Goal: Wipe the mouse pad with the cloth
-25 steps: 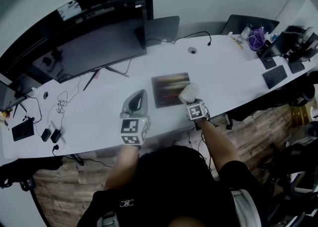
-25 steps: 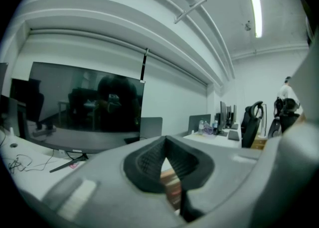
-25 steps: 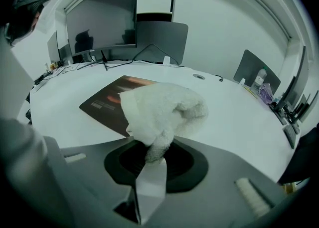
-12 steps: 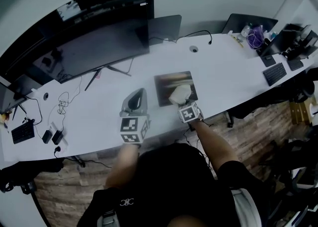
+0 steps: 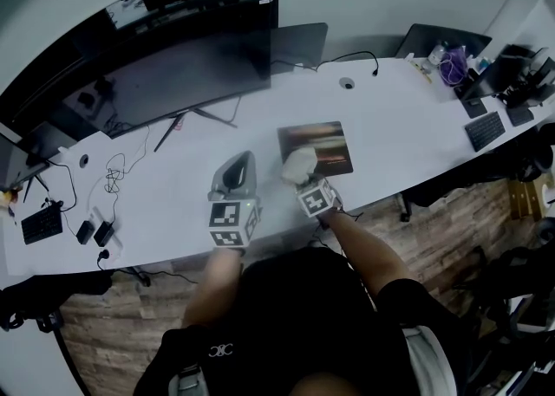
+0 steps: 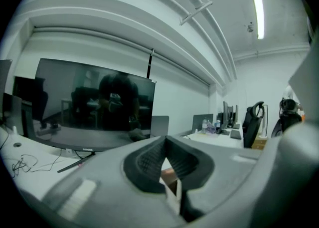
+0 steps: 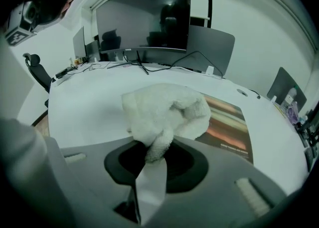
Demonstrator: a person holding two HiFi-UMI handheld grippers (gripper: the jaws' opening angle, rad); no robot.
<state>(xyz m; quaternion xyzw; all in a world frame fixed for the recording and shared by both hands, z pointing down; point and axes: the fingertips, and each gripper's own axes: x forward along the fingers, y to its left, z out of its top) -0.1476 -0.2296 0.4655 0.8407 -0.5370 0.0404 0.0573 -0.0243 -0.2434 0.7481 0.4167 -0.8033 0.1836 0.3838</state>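
A dark mouse pad (image 5: 319, 141) with orange streaks lies on the white desk (image 5: 165, 195). My right gripper (image 5: 303, 175) is shut on a white fluffy cloth (image 5: 297, 164), which rests at the pad's front left corner. In the right gripper view the cloth (image 7: 167, 111) bunches out of the jaws, partly on the desk and partly over the left edge of the mouse pad (image 7: 227, 122). My left gripper (image 5: 242, 167) rests on the desk left of the pad, its jaws together with nothing between them. A sliver of the pad shows past the left gripper (image 6: 166, 144) in its own view.
A wide dark monitor (image 5: 186, 69) stands at the back, with a smaller dark screen (image 5: 299, 45) beside it. Cables (image 5: 111, 179) and adapters lie at the left. A keyboard (image 5: 483, 131) and clutter sit at the far right. The desk's front edge runs just under both grippers.
My right gripper has dragged the cloth leftward across the mouse pad, from its right side to its front left corner. The left gripper has stayed put.
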